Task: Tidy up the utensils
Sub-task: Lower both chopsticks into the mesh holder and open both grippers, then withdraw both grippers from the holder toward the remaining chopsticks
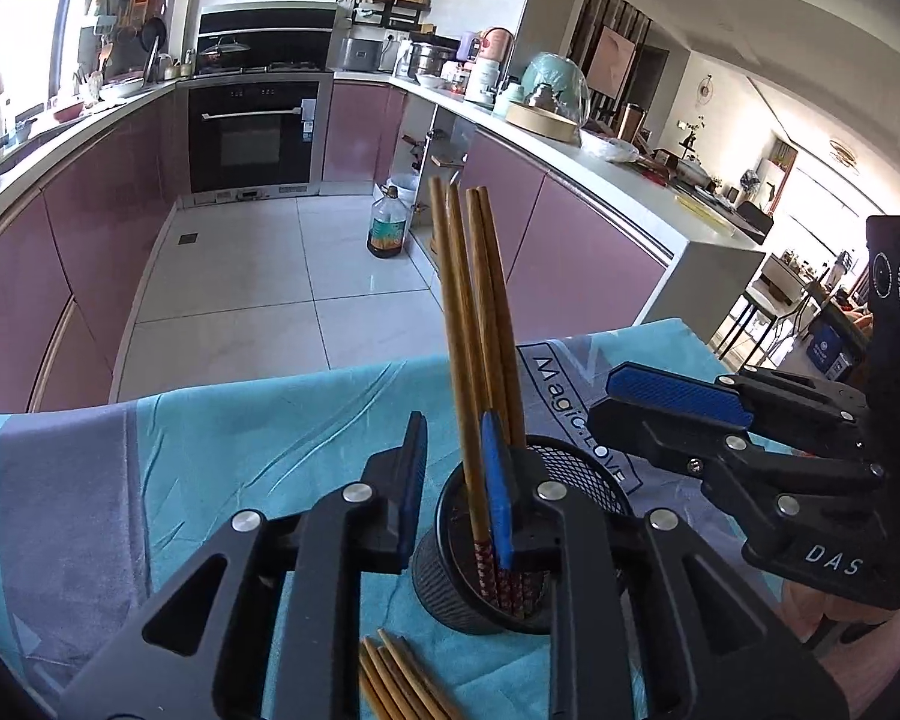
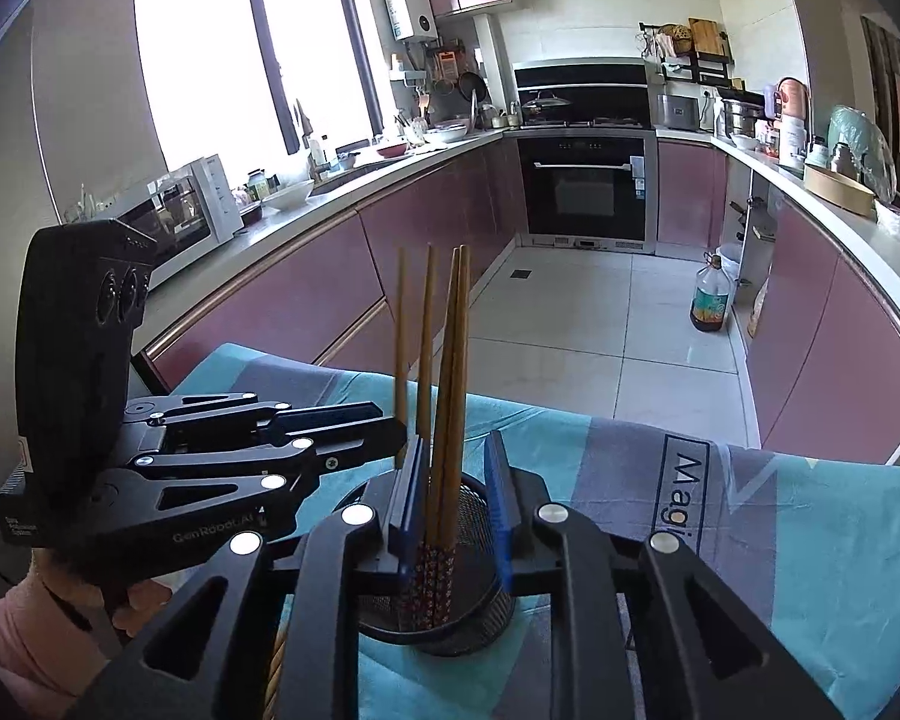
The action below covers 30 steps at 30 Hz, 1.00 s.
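Observation:
Several wooden chopsticks [image 1: 480, 300] [image 2: 456, 360] with patterned red ends stand upright in a black mesh cup [image 1: 594, 480] [image 2: 468, 630] on a teal and grey cloth [image 1: 240, 450] [image 2: 810, 540]. My left gripper [image 1: 456, 480] is over the cup's left side. Its jaws are open, and one chopstick rises close beside the right blue pad [image 1: 498, 504]. My right gripper [image 2: 456, 498] is open over the cup with the chopsticks loose between its pads. Each gripper shows from the side in the other view: the right gripper [image 1: 678, 402] and the left gripper [image 2: 330, 432].
More loose chopsticks [image 1: 396, 678] [image 2: 276, 672] lie on the cloth just in front of the cup. The table's far edge drops to a tiled floor with an oil bottle [image 1: 387, 228] [image 2: 711, 300]. Pink cabinets line both sides. A hand in a pink sleeve [image 2: 6, 630] holds the left gripper.

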Each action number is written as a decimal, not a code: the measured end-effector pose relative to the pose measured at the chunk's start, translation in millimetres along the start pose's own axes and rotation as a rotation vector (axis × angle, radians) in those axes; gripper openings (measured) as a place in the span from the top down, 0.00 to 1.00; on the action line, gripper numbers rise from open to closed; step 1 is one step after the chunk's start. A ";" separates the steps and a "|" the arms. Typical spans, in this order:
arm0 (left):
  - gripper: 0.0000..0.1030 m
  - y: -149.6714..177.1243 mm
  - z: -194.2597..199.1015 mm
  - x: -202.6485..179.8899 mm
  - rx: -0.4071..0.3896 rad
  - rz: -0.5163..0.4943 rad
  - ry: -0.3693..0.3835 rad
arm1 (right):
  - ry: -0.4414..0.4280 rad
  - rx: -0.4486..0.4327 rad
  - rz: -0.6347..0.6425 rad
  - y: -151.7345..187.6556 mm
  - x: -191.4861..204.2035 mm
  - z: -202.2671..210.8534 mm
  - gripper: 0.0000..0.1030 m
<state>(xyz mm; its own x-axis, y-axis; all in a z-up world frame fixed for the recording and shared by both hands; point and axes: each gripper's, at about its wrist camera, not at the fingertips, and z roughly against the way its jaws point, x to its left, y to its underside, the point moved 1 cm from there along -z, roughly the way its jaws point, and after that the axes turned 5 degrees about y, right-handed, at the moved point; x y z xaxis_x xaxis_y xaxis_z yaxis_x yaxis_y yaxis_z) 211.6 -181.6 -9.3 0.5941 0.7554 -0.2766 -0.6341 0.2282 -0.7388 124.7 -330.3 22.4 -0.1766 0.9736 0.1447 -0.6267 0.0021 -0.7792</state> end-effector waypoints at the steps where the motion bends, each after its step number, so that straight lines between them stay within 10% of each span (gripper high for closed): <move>1: 0.76 2.1 3.8 0.8 -0.010 -0.002 -0.006 | -0.006 -0.012 -0.003 1.4 0.1 4.1 0.80; 10: 0.50 34.4 67.5 11.1 -0.113 -0.045 -0.147 | -0.123 -0.086 0.107 42.0 39.9 53.8 0.54; 21: 0.48 143.7 96.8 52.1 0.015 0.018 -0.200 | -0.140 0.233 0.089 129.9 77.5 -14.4 0.64; 30: 0.48 176.9 83.9 44.6 0.087 0.034 -0.166 | -0.094 0.262 0.072 143.8 86.0 -19.7 0.72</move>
<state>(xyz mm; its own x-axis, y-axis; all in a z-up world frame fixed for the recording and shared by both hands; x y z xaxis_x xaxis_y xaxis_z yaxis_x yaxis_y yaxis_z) 84.3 -56.0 -100.8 0.4863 0.8528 -0.1903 -0.6972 0.2475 -0.6728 34.3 -241.8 -89.2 -0.2903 0.9435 0.1601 -0.7825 -0.1377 -0.6072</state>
